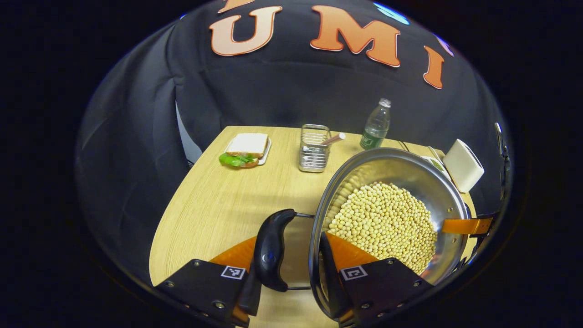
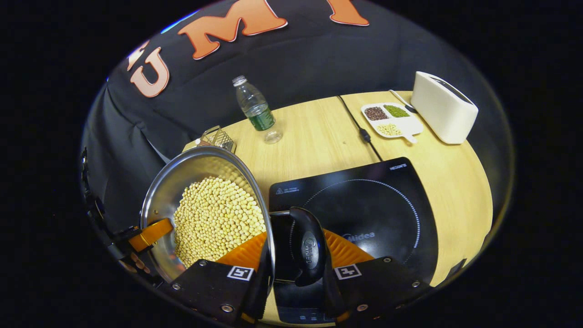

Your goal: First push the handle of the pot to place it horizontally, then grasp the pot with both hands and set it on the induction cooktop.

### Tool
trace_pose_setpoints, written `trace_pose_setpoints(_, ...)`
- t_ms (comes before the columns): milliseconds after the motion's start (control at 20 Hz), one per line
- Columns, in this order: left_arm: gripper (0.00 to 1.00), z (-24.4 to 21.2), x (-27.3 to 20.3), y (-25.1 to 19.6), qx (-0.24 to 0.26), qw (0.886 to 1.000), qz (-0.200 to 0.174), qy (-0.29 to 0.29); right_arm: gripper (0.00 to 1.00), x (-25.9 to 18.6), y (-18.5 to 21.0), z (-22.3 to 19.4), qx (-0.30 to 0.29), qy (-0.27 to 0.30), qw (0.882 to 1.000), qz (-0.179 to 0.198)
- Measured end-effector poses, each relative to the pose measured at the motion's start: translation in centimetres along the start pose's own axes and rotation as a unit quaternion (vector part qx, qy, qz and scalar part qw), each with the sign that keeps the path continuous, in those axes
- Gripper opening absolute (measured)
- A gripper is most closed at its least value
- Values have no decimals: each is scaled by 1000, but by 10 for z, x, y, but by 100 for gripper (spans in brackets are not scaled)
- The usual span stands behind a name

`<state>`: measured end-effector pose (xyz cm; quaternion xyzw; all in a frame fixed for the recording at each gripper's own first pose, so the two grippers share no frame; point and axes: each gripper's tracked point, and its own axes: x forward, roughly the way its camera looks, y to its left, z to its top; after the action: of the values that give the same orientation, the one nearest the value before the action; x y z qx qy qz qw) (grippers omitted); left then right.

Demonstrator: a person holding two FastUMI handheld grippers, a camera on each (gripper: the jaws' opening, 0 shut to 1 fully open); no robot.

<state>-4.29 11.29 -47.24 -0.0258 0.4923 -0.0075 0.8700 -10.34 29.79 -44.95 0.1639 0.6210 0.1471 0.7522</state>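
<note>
**Steel pot held at both handles, beside the cooktop**

On the wooden bench (image 1: 214, 205), a sandwich on a white plate (image 1: 246, 149), a wire cutlery basket (image 1: 314, 148) and a clear plastic bottle (image 2: 255, 109) stand near the far edge. A white toaster (image 2: 444, 107) and a white divided dish of beans (image 2: 391, 119) are at the far right corner. The black induction cooktop (image 2: 378, 205) lies near the front edge.

The round steel pot (image 1: 410, 173), full of yellow soybeans (image 1: 387, 223), is just left of the cooktop. The left gripper (image 1: 296, 255) is closed on the pot's left black handle (image 1: 271, 248) and rim. The right gripper (image 2: 296, 255) is closed on the right black handle (image 2: 307, 246) and rim.
</note>
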Motion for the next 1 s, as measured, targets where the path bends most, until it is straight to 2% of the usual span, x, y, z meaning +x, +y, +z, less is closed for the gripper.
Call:
trace_pose_setpoints(250,60,4,1,1,24,1000,-14,-9,50,-5,-18,7,12,-5,1000,-8)
trace_pose_setpoints(500,60,0,8,-1,16,999,-30,-9,50,-10,-36,16,6,-22,999,-25)
trace_pose_setpoints(550,60,-2,10,-3,18,999,-32,-10,46,-14,-37,17,7,-25,999,-27)
trace_pose_setpoints(650,60,-1,10,-1,22,999,-35,-14,46,-17,-37,19,11,-28,999,-30)
trace_pose_setpoints(700,60,0,9,0,23,999,-37,-15,50,-17,-37,19,12,-31,999,-31)
trace_pose_setpoints(800,60,-1,10,-2,22,999,-41,-15,50,-16,-39,21,16,-33,999,-32)
trace_pose_setpoints(850,60,-1,11,-1,25,999,-44,-15,46,-15,-40,21,20,-34,999,-34)
trace_pose_setpoints(900,60,-1,12,-1,28,998,-46,-14,50,-15,-39,20,19,-35,999,-37)
trace_pose_setpoints(950,60,0,10,-1,31,998,-48,-13,46,-18,-40,21,20,-34,998,-40)
trace_pose_setpoints(1000,60,3,11,1,33,998,-50,-13,46,-19,-40,22,21,-34,998,-42)
